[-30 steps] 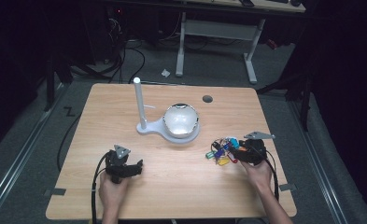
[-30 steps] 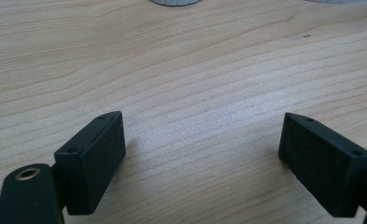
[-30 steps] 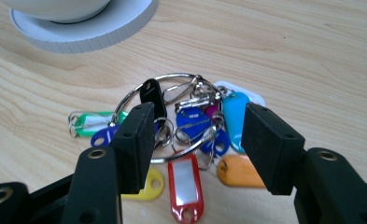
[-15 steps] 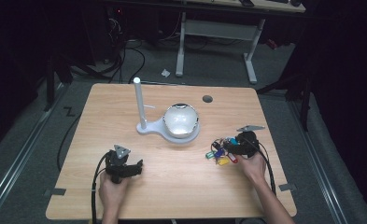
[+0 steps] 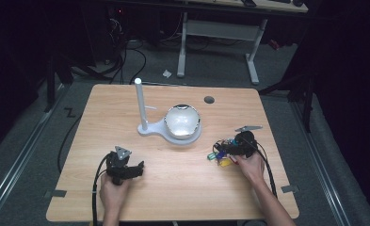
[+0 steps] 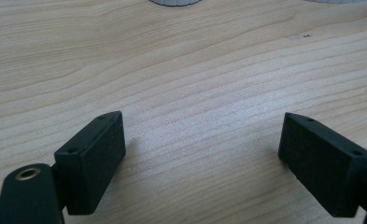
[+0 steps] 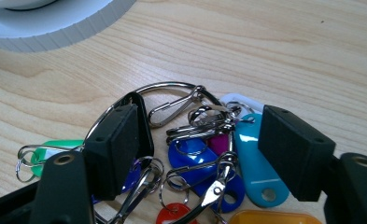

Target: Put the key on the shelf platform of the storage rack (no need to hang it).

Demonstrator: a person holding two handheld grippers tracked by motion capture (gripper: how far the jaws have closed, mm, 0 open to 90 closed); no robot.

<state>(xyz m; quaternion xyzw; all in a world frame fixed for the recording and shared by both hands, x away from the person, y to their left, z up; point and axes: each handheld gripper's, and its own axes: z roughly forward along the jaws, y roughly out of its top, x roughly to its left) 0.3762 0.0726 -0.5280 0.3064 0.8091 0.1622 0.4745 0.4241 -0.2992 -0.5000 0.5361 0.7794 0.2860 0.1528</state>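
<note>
Bunch of keys point(image 7: 204, 154) with coloured tags lies on the worktop point(image 5: 173, 188), just right of the white lamp point(image 5: 180, 123). My right tool point(image 7: 200, 149) straddles it, jaws just been opening, pads not pressing. Left tool point(image 6: 202, 158), well left of the lamp, gapes empty.

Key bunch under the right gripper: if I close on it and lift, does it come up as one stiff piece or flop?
The key bunch will probably flop: loose plastic tags and clips hang on one big ring. Glossy tags like the teal one may slip between the right gripper's open fingers. It looks light, so pushing would likely scatter it.
</note>
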